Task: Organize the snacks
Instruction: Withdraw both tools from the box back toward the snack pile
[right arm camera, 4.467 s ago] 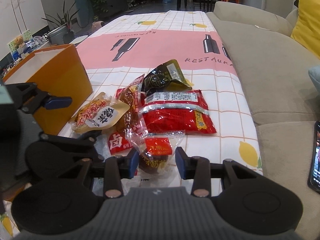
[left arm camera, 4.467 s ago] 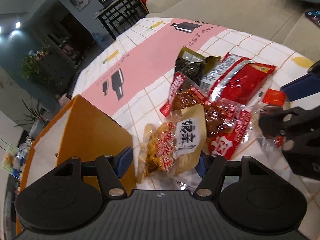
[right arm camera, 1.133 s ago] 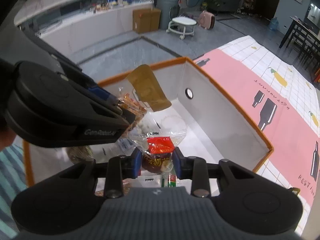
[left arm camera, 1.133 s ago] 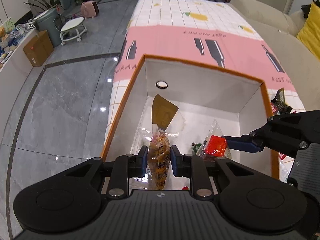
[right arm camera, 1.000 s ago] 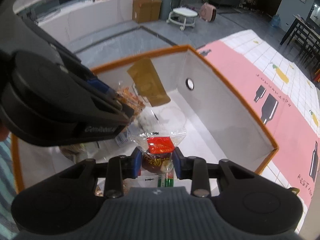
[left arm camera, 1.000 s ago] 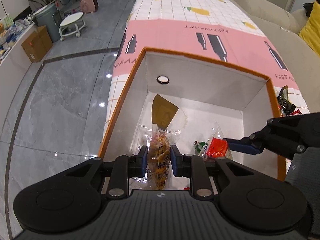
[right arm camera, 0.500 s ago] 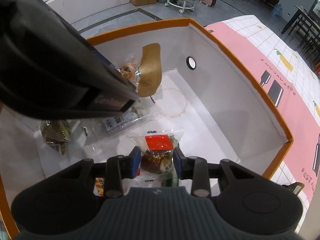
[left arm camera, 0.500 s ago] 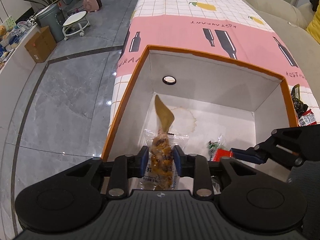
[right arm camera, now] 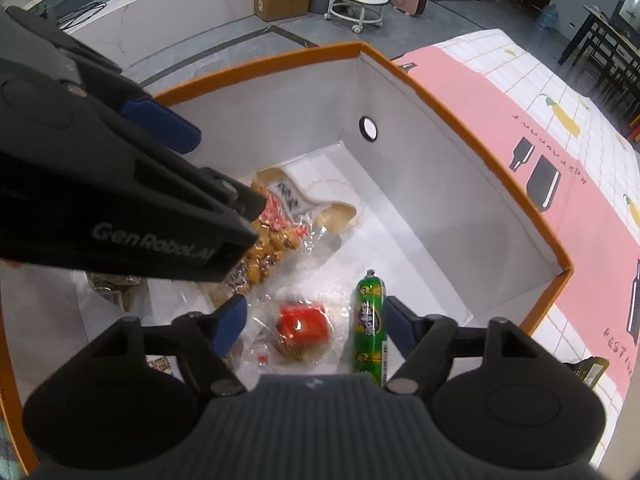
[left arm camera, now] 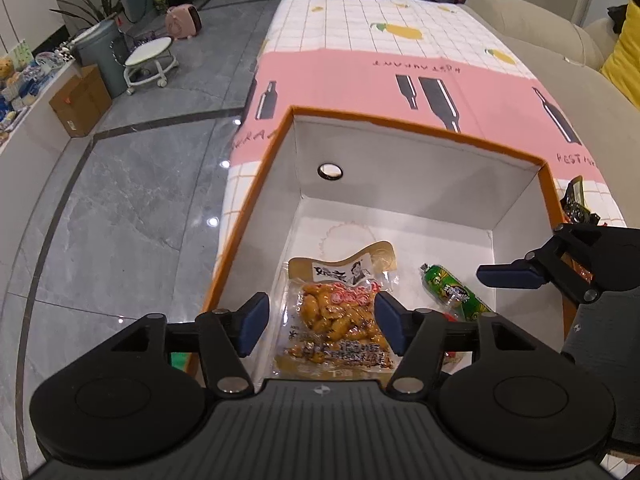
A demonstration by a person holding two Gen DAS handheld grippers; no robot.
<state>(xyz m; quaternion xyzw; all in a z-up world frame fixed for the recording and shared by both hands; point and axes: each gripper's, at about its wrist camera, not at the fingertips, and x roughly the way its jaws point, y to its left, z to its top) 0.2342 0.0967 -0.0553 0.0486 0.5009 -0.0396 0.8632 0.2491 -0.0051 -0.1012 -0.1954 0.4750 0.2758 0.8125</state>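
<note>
Both grippers are opening over the box [left arm camera: 400,124]. The left gripper [left arm camera: 322,320] and right gripper [right arm camera: 314,326] press nothing. The yellow bag [left arm camera: 340,316] and red pack [right arm camera: 302,326] lie inside. More snacks [left arm camera: 576,204] wait on the table beside the box.

**Orange box, bright wrappers**

I see a box [left arm camera: 420,128] with an orange rim and outside and plain white inner walls. Inside, one clear packet [left arm camera: 340,316] shows golden-yellow pieces under a tan and white label with red print; another clear packet [right arm camera: 302,332] carries a red label over brown contents. The sausage stick [right arm camera: 370,320] is glossy green. The tablecloth [left arm camera: 360,68] is white-checked with yellow fruit, a pink band and black bottles.
</note>
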